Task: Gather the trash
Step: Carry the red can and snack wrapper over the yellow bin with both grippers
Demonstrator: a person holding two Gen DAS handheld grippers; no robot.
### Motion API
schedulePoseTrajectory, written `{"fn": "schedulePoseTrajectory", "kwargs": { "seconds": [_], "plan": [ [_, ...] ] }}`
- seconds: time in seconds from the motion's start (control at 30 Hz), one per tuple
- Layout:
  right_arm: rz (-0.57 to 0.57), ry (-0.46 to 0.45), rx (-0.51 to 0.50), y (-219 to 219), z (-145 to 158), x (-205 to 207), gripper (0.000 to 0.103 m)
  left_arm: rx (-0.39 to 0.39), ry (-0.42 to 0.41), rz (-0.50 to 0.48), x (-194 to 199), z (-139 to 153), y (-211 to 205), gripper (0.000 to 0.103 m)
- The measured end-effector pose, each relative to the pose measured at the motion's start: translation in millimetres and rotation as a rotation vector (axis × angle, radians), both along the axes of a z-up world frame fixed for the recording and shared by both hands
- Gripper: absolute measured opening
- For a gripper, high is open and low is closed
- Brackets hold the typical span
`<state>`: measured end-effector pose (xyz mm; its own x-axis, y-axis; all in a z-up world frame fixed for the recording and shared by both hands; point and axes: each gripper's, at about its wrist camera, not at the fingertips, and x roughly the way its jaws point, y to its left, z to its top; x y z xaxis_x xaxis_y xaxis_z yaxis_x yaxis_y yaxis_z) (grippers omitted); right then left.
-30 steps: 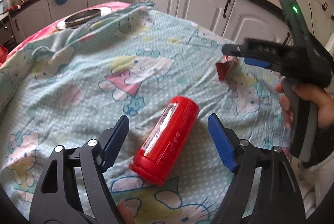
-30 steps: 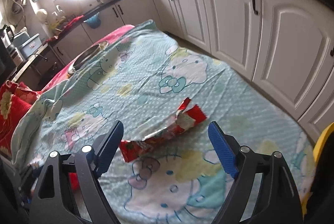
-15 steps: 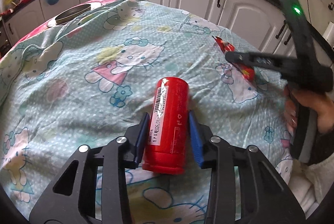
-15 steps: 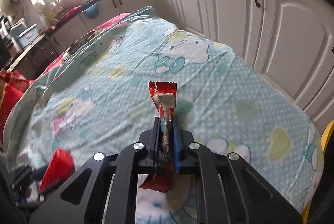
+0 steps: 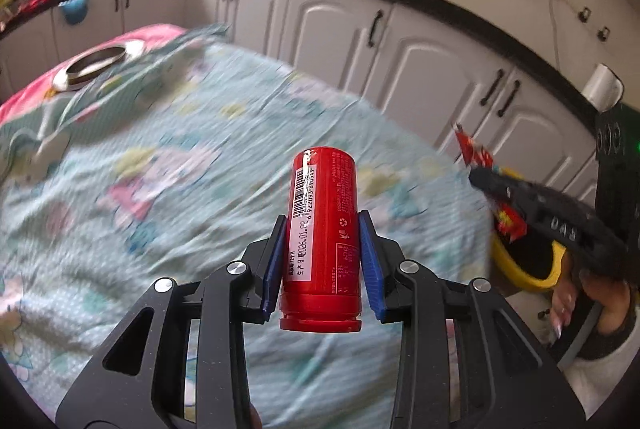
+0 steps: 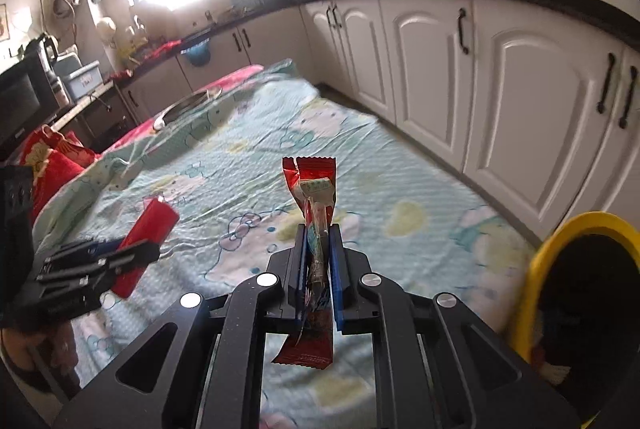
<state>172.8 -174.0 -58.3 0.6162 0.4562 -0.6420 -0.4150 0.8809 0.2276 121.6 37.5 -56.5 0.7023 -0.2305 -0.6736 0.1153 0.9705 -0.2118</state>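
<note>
- Left gripper (image 5: 323, 249) is clamping a red can (image 5: 323, 229) between its blue pads, with the can's barcode label facing up and its closed end sticking out past the fingertips.
- Nothing under the can is touching it; it is hanging clear above the cartoon-print sheet (image 5: 180, 189) that is covering the table.
- Right gripper (image 6: 318, 257) is squeezing a red snack wrapper (image 6: 314, 197) flat, its pads pressed almost together on the crumpled foil.
- One torn end of the wrapper is standing up beyond the fingertips, and the other end is drooping below the pads toward the camera.
- From the left wrist view, the right gripper is showing at the right edge with the wrapper poking up from its tip, and a person's hand (image 5: 592, 293) is wrapping around its handle.
- A yellow bin (image 6: 576, 293) with a dark inside is sitting at the right of the table's near end, just beside the right gripper and lower than the wrapper.
- A metal pan (image 5: 98, 63) is lying at the far end of the table, well apart from both grippers.
- White cabinets (image 6: 500, 101) under a dark counter are lining the wall beyond the table.
</note>
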Motion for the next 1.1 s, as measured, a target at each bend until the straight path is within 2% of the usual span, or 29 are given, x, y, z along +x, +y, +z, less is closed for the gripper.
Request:
{"fn": "schedulePoseTrajectory", "kwargs": {
  "seconds": [0.27,0.57,1.1],
  "plan": [
    [-0.057,-0.07,0.043,-54,31,-31,0.01,0.007,-0.071,-0.071,3,30,-44,0.027],
    [-0.125,-0.139,0.025,-102,52,-54,0.01,0.007,-0.118,-0.135,6,48,-85,0.027],
    [-0.266,-0.167,-0.005,-176,51,-85,0.01,-0.011,-0.152,-0.26,18,61,-161,0.027]
  ]
}}
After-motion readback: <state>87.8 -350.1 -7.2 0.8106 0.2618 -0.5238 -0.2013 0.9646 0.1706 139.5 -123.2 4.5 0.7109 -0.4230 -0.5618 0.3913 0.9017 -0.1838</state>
